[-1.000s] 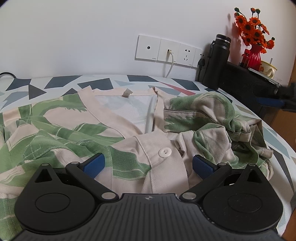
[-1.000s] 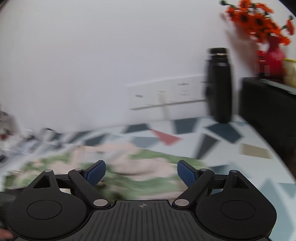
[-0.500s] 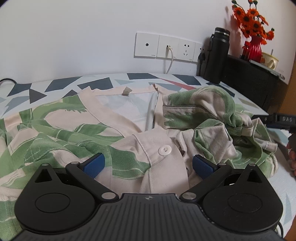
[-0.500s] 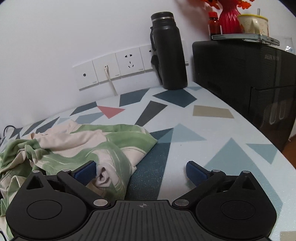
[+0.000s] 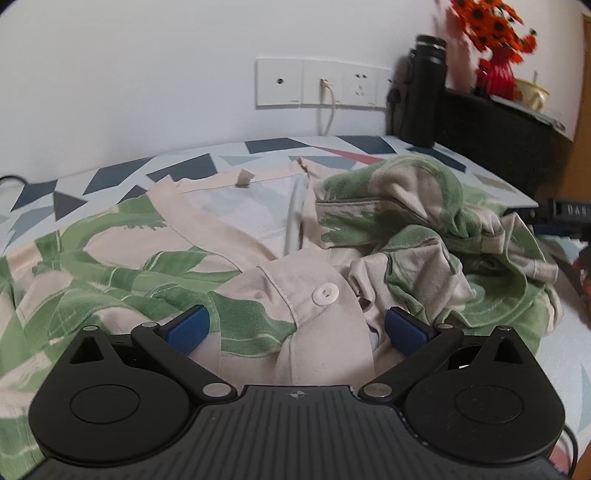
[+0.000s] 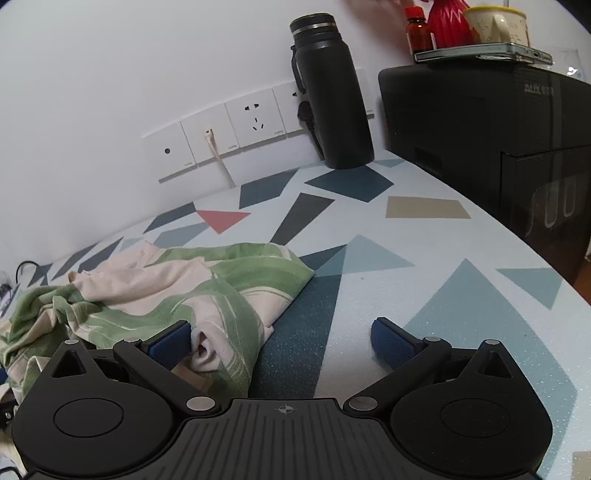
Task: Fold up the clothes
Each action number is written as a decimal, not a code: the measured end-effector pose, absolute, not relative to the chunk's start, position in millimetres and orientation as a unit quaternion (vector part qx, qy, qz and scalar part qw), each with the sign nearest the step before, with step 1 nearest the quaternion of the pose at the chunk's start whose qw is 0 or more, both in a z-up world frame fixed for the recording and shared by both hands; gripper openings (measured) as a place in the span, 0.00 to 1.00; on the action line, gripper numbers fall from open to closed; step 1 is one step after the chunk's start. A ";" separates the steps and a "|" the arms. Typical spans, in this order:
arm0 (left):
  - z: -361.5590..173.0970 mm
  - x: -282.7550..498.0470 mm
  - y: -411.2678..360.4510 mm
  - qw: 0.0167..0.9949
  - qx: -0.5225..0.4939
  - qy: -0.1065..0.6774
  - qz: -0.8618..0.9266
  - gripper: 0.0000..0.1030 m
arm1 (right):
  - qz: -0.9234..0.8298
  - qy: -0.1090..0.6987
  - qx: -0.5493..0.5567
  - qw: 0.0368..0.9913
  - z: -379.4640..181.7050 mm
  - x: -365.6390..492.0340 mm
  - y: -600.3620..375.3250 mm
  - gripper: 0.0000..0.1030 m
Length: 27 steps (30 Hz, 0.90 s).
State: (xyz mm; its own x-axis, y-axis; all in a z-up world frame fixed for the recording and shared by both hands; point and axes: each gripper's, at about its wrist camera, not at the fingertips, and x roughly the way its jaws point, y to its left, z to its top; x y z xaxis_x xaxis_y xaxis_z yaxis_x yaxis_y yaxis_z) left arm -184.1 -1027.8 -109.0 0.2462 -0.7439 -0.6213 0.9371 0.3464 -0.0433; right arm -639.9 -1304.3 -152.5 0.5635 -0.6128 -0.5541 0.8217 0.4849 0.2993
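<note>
A cream shirt with green leaf print (image 5: 155, 254) lies spread on the patterned table, its right side bunched in a heap (image 5: 436, 236). My left gripper (image 5: 295, 328) is open low over the front placket, a white button (image 5: 325, 294) just beyond its blue pads. In the right wrist view the same shirt's crumpled end (image 6: 192, 291) lies at the left. My right gripper (image 6: 280, 341) stands open at the cloth's edge, with a fold of fabric by its left pad (image 6: 171, 341) and bare table by the right pad. The right gripper's body shows at the left view's right edge (image 5: 565, 212).
A black flask (image 6: 332, 96) stands against the wall by the sockets (image 6: 255, 118) with a white cable (image 6: 219, 158). A black appliance (image 6: 491, 136) fills the right, with a red vase (image 5: 496, 74) of orange flowers and a cup (image 6: 495, 20) on top. The table's curved edge (image 6: 554, 266) runs along the right.
My right gripper has swung down from facing the wall and settled low at the shirt's right end, then crept slightly closer. My left gripper has barely moved.
</note>
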 end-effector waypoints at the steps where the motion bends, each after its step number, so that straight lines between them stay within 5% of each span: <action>1: -108.5 -183.4 -1028.2 0.766 0.176 0.284 -0.549 1.00 | -0.427 0.190 0.275 0.840 -152.7 -640.4 -1304.7 0.99; 12: -26.7 -192.4 -1029.8 0.662 0.078 0.340 -0.664 1.00 | -0.428 0.192 0.273 0.840 -152.4 -639.6 -1304.7 0.99; 27: -77.1 -185.3 -1123.7 0.704 0.192 0.397 -0.558 1.00 | -0.427 0.191 0.275 0.840 -152.6 -640.4 -1304.7 0.99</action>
